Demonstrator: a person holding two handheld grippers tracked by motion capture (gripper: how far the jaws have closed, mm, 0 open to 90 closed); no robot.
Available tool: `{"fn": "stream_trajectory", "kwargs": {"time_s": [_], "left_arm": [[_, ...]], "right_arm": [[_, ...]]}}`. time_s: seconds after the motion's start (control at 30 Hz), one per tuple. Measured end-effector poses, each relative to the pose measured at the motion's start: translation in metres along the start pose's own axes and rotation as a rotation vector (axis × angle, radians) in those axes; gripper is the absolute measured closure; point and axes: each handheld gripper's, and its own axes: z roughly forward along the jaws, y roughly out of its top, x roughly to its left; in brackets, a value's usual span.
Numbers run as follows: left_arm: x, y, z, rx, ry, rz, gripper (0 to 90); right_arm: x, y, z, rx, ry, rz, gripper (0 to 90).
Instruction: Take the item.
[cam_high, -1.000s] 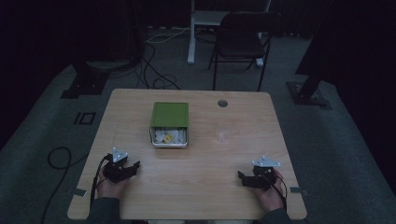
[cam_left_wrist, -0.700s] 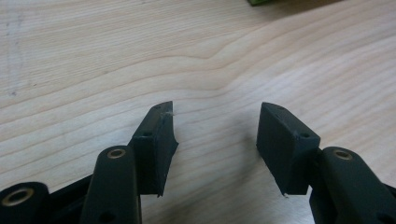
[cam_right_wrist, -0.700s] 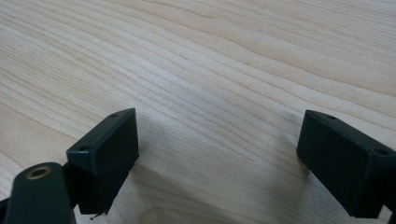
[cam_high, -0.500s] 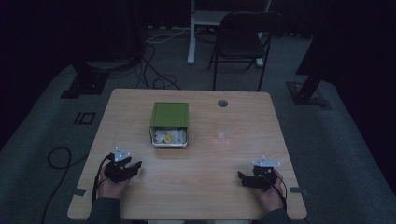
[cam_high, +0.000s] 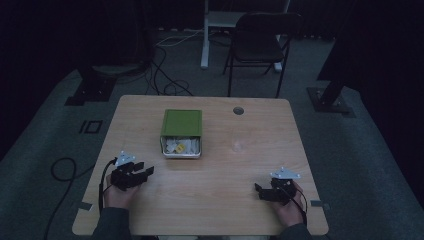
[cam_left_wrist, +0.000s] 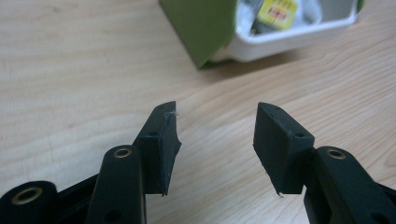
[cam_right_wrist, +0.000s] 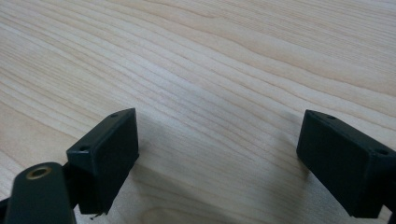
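A green box (cam_high: 182, 122) with a white pulled-out drawer (cam_high: 182, 147) holding small packets, one yellow (cam_high: 179, 148), stands mid-table. My left gripper (cam_high: 145, 172) hovers near the front left, aimed toward the box; its jaws have just been closing and stand open with nothing between them. In the left gripper view my left gripper (cam_left_wrist: 215, 128) faces the green box (cam_left_wrist: 201, 25) and the drawer (cam_left_wrist: 289, 32). My right gripper (cam_high: 259, 191) rests low at the front right, open; in the right gripper view my right gripper (cam_right_wrist: 217, 140) has bare wood between its wide jaws.
The wooden table (cam_high: 220, 200) has a round cable hole (cam_high: 238, 110) at the back right. A small clear object (cam_high: 238, 146) lies right of the drawer. A black chair (cam_high: 262, 42) and floor cables (cam_high: 165, 75) stand behind the table.
The left gripper has risen slightly off the table and its jaws have narrowed. The right gripper has stayed put.
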Motion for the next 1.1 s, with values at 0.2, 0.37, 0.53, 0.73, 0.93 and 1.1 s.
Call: {"fn": "stream_trajectory", "kwargs": {"time_s": [0.2, 0.37, 0.53, 0.73, 0.93, 1.1], "left_arm": [[-0.008, 0.013, -0.003, 0.002, -0.004, 0.05, 50.5], [-0.015, 0.022, -0.004, -0.001, -0.005, 0.08, 50.8], [-0.022, 0.03, -0.005, -0.011, -0.001, 0.101, 51.4], [-0.029, 0.036, -0.004, -0.014, -0.001, 0.128, 51.7], [-0.036, 0.043, -0.001, -0.008, 0.0, 0.16, 52.0], [-0.041, 0.049, 0.003, -0.014, -0.004, 0.176, 51.3]], "right_arm": [[0.0, 0.0, 0.0, 0.0, 0.0, 0.0, 12.5], [0.0, 0.0, 0.0, 0.0, 0.0, 0.0, 12.5], [0.0, 0.0, 0.0, 0.0, 0.0, 0.0, 12.5], [0.0, 0.0, 0.0, 0.0, 0.0, 0.0, 12.5], [0.0, 0.0, 0.0, 0.0, 0.0, 0.0, 12.5], [0.0, 0.0, 0.0, 0.0, 0.0, 0.0, 12.5]]}}
